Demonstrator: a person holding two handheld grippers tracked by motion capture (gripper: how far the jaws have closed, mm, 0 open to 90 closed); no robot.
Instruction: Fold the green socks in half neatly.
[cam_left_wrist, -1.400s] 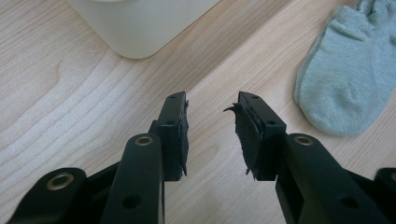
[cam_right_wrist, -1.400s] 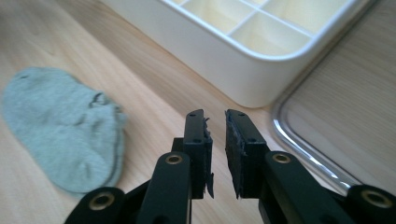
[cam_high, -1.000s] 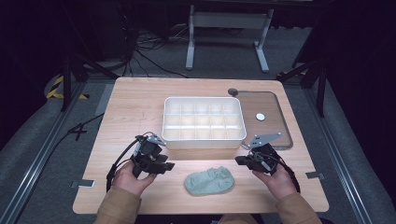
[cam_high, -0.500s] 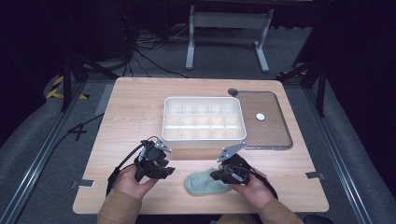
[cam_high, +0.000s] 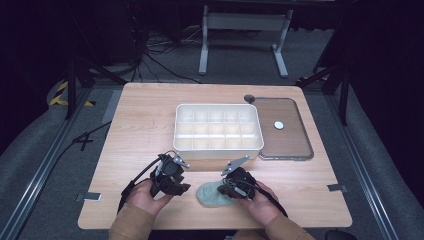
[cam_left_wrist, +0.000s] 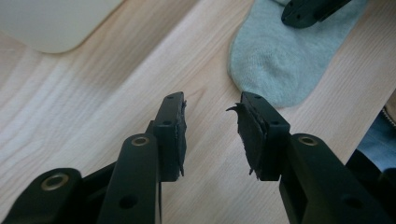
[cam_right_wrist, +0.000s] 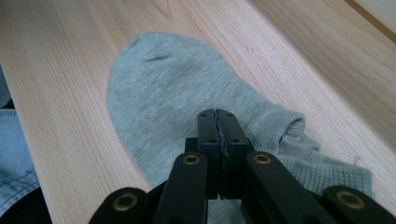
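Note:
A pale grey-green sock (cam_high: 209, 197) (cam_right_wrist: 168, 88) lies flat near the table's front edge, its toe pointing left. My right gripper (cam_high: 224, 190) (cam_right_wrist: 217, 114) is shut, jaws pressed together with no fabric seen between them, its tip over the middle of the sock. My left gripper (cam_high: 183, 188) (cam_left_wrist: 210, 105) stands open over bare wood just left of the toe (cam_left_wrist: 285, 60). Its jaws have just been closing and nothing is between them. The right gripper's tip (cam_left_wrist: 308, 11) reaches over the sock in the left gripper view.
A white compartment tray (cam_high: 218, 150) stands just behind both grippers. A brown see-through lid (cam_high: 292, 145) with a white disc (cam_high: 278, 125) lies to its right, and a small dark round thing (cam_high: 249, 98) sits at the lid's far corner. The table's front edge (cam_high: 200, 226) is close.
My right gripper has moved left from the table's right side onto the sock. My left gripper has shifted slightly toward the sock's toe.

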